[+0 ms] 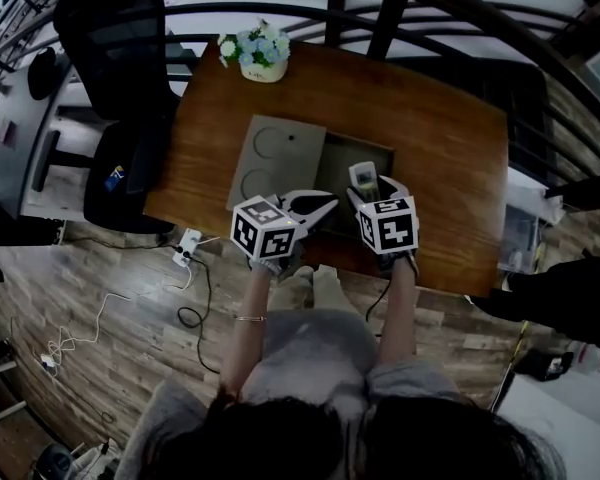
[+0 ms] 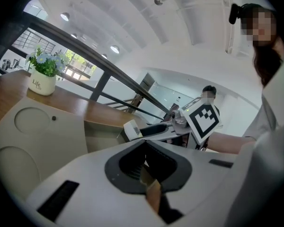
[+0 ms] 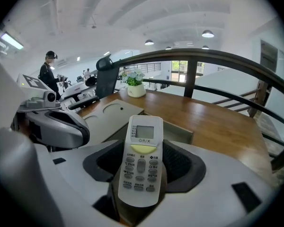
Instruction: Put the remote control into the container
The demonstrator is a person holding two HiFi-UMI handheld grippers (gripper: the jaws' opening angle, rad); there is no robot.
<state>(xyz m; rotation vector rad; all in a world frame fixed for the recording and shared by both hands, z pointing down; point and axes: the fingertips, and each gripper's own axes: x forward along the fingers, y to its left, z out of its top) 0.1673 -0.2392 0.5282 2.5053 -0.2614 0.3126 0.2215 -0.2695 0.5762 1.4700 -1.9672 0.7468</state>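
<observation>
Right gripper [image 3: 142, 163]: clamped on the remote control [image 3: 141, 162], pads on its long sides
Remote control: screen end projecting past the jaws, over the open container [image 1: 376, 152]
Left gripper [image 2: 144, 167]: jaws together, nothing held

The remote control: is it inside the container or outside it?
Outside. The remote control sits gripped in the right hand-held gripper, with the container ahead of it.

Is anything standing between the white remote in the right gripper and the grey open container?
Nothing visible does: the white remote control in the right gripper is at the grey rectangular container, whose flat lid lies open to its left.
</observation>
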